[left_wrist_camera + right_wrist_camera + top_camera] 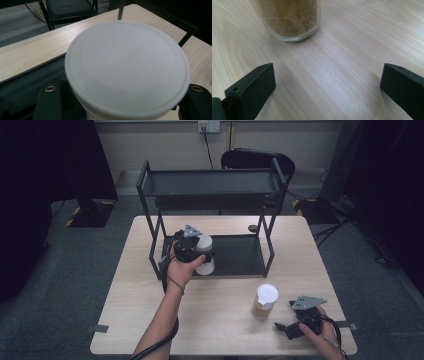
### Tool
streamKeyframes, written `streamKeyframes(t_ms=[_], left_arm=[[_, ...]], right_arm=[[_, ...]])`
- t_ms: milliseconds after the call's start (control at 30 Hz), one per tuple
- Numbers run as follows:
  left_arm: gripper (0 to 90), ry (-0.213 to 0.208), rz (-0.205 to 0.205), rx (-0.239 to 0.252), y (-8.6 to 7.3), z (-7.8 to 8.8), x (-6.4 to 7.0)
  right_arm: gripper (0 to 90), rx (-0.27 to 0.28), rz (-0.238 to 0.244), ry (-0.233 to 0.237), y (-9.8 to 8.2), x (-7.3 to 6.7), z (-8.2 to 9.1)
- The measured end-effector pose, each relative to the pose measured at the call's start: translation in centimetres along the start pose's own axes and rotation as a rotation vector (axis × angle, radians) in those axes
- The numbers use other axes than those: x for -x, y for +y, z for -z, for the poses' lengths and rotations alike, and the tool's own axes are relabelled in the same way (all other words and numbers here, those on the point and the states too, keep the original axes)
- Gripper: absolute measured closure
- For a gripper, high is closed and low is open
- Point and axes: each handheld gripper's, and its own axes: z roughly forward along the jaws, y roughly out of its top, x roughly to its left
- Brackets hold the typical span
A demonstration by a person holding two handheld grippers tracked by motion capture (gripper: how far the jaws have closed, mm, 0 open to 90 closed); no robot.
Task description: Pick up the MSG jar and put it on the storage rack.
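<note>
A jar with a white lid [204, 243] is over the front left part of the black rack's lower shelf [240, 255]. My left gripper [199, 254] is shut on it, one jaw on each side. In the left gripper view the white lid [126, 65] is very close, and the jaws stand at the bottom corners. I cannot tell whether the jar rests on the shelf. A second jar [264, 301], white-lidded with brown powder inside, stands on the table [210, 315] at the front right. My right gripper [284, 316] lies just right of it, open and empty. Its glass base [289, 20] shows ahead of the right gripper [328, 82].
The two-tier black rack has an empty top shelf [210, 182] and thin legs [270, 250] at its corners. A small dark disc [253, 228] lies on the table behind the rack. A black chair [255, 157] stands beyond the far edge.
</note>
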Motion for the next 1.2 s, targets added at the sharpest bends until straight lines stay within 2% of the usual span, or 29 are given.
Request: streamKeyframes(t_ms=[333,533,1067,1200], left_arm=[[34.6,0.006,0.013,0.001,2.2,0.6,-0.6],[34.6,0.028,0.008,0.003,3.7,1.3,-0.5],[34.6,0.045,-0.016,0.020,7.5,4.1,-0.2],[34.6,0.040,-0.003,0.028,8.3,4.9,-0.4]], right_arm=[[0.0,0.000,-0.001,0.000,0.0,0.0,0.0],[0.0,0.001,-0.001,0.000,0.0,0.0,0.0],[0.0,0.001,-0.001,0.000,0.0,0.0,0.0],[0.0,0.001,-0.001,0.000,0.0,0.0,0.0]])
